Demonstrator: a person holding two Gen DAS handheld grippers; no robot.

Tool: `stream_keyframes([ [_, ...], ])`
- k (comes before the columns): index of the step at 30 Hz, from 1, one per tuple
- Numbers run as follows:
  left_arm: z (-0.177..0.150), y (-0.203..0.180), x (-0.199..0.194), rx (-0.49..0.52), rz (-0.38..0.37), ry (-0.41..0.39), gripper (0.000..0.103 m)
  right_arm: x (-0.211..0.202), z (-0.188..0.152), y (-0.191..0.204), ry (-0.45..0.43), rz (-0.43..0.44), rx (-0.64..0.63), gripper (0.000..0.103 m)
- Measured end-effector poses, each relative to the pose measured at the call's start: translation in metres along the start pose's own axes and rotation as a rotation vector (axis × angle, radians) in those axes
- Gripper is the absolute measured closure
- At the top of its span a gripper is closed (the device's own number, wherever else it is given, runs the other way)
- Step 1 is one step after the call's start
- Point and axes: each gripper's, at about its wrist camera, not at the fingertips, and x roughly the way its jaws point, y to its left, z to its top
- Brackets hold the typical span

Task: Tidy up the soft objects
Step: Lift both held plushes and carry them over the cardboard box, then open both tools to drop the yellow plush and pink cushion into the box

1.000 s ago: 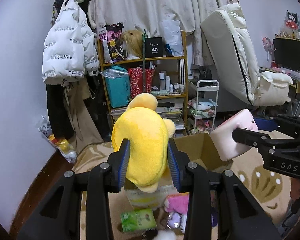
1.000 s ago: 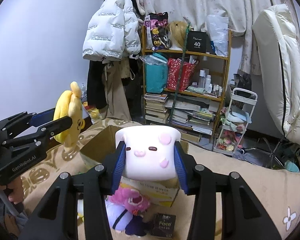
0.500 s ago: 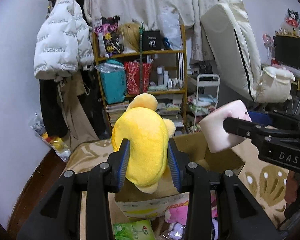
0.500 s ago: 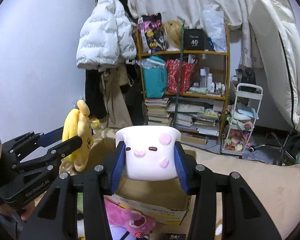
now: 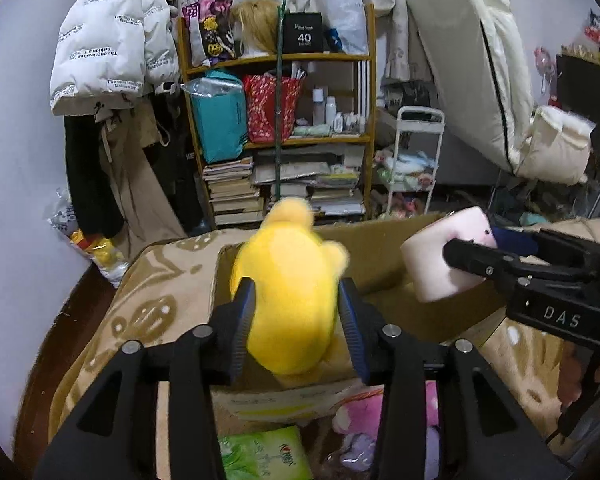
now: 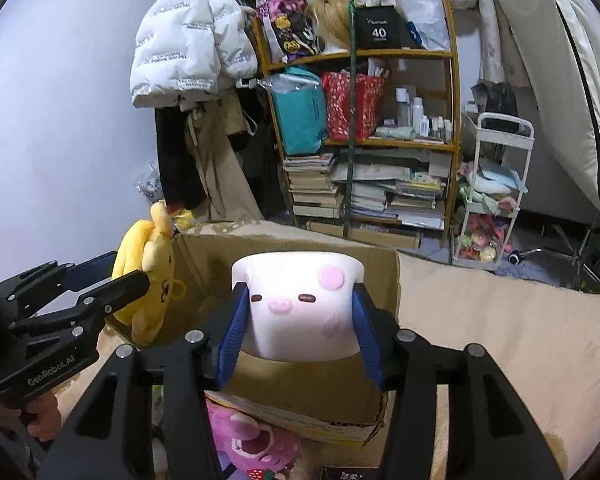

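Both toys are looking light and squashy, the kind of stuffing that is giving under the pads and springing back, so nothing here is fragile; the fleece could be slipping a little, and a hold across the fat middle of each body is seeming the safest place. The left gripper (image 5: 296, 332) is hanging over the open cardboard box (image 5: 384, 264) with the yellow plush (image 5: 288, 300) between its blue pads, and its jaws are opening, with daylight showing at the right pad, so the toy is looking about to drop. At three o'clock of it, the right gripper (image 6: 298, 330) is carrying the white pig cube (image 6: 300, 304) over the same box; its jaws are opening too, though the pads are looking still against the cube's flanks. The yellow one is a rounded, floppy-eared figure; the cube is showing pink cheeks, a pink snout and dash eyes. A pink plush (image 6: 252, 444) is lying at six o'clock, outside the box.
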Motion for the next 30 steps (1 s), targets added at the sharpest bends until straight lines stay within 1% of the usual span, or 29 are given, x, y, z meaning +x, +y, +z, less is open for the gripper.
stream_keyframes([
  [1,-0.001,0.000,-0.001,0.003,0.008,-0.002,0.050,0.001,-0.001,-0.001,0.006,0.003,0.001,0.048],
  [2,-0.002,0.000,-0.004,0.005,0.014,-0.009,0.046,0.002,-0.001,-0.001,0.010,0.004,0.001,0.047],
  [6,-0.003,0.000,-0.010,0.010,0.019,-0.004,0.043,0.001,-0.003,-0.003,0.023,0.010,0.012,0.044],
  [7,-0.004,0.001,-0.013,0.007,0.023,-0.005,0.039,0.000,-0.003,-0.002,0.025,0.011,0.012,0.042],
  [8,-0.005,0.001,-0.017,-0.001,0.030,-0.006,0.035,-0.002,-0.003,-0.002,0.029,0.015,0.012,0.037],
  [9,-0.006,0.002,-0.021,-0.010,0.037,-0.008,0.033,-0.004,-0.002,-0.002,0.036,0.022,0.012,0.034],
  [11,-0.008,0.004,-0.030,-0.028,0.049,-0.015,0.027,-0.010,0.000,-0.001,0.028,0.020,0.008,0.020],
  [13,-0.010,0.007,-0.041,-0.040,0.061,-0.016,0.021,-0.019,0.001,0.001,0.008,0.015,0.002,0.013],
  [15,-0.011,0.008,-0.050,-0.040,0.076,-0.018,0.018,-0.028,0.001,0.003,0.000,0.014,-0.003,0.012],
  [17,-0.012,0.008,-0.060,-0.034,0.099,-0.022,0.013,-0.036,0.000,0.005,0.004,0.020,-0.007,0.010],
  [20,-0.014,0.009,-0.075,-0.022,0.125,-0.014,0.011,-0.047,-0.002,0.006,0.009,0.021,0.000,0.000],
  [24,-0.020,0.010,-0.097,-0.033,0.134,0.002,0.010,-0.067,-0.005,0.008,0.007,0.020,0.006,0.000],
  [30,-0.028,0.018,-0.117,-0.068,0.134,0.027,0.010,-0.096,-0.011,0.010,-0.011,-0.001,0.008,0.000],
])
